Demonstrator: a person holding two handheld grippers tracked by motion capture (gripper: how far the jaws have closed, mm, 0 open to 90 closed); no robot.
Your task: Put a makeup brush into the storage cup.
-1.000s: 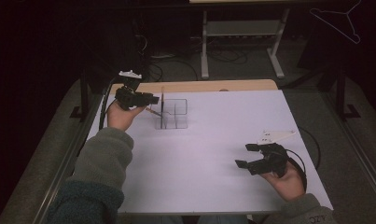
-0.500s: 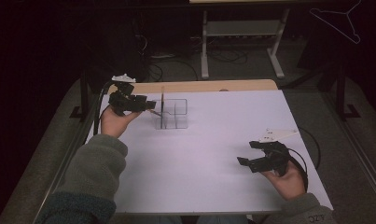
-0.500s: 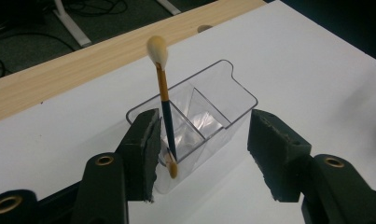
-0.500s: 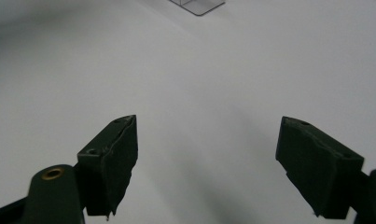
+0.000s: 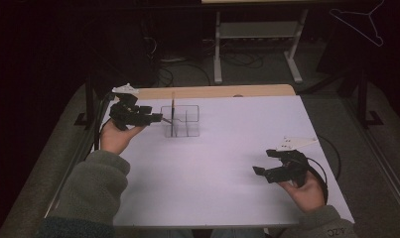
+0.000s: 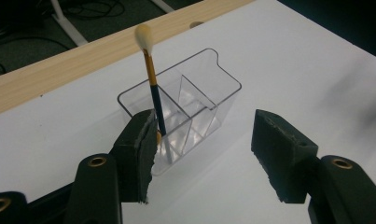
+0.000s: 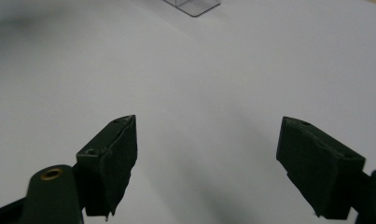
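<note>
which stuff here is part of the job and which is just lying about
In the job:
- brush, standing in the clear organiser
- left gripper, jaws just opened, nothing between them, right beside the organiser
- right gripper, open over bare table

Lying about:
- hanger
- floor cables
- metal stand

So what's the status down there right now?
Left tongs just opened; right tongs open, idle. Dark-handled makeup brush upright in clear plastic divided organizer. Nothing blocking.
</note>
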